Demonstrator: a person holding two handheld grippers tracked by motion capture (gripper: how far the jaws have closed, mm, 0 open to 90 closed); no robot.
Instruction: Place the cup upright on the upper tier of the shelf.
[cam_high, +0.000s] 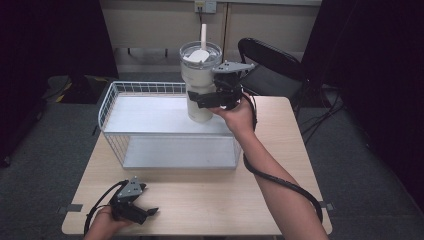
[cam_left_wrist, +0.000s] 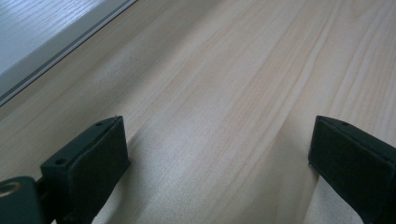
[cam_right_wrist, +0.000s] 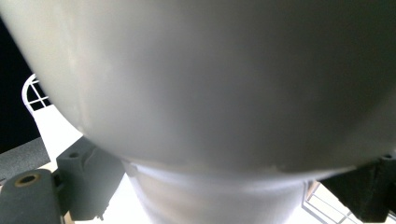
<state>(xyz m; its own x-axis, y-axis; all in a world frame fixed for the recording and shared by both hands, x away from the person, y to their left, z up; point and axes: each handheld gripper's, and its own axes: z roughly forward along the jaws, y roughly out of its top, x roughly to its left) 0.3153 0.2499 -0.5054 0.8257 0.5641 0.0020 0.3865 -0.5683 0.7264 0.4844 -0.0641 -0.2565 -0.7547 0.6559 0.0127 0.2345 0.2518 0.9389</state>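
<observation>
The wire basket (cam_high: 150, 120) took up the back half of the table (cam_high: 200, 205), so a hand had lots of bare wood in front of it. Its top was open, but the big cup (cam_high: 200, 82) stood over its right back part. The chair (cam_high: 272, 62) blocked behind it.

Pale wood-grain table (cam_high: 280, 150) — matt; white wire rack (cam_high: 150, 89); smooth off-white tumbler (cam_high: 199, 85) — clear lid.
</observation>
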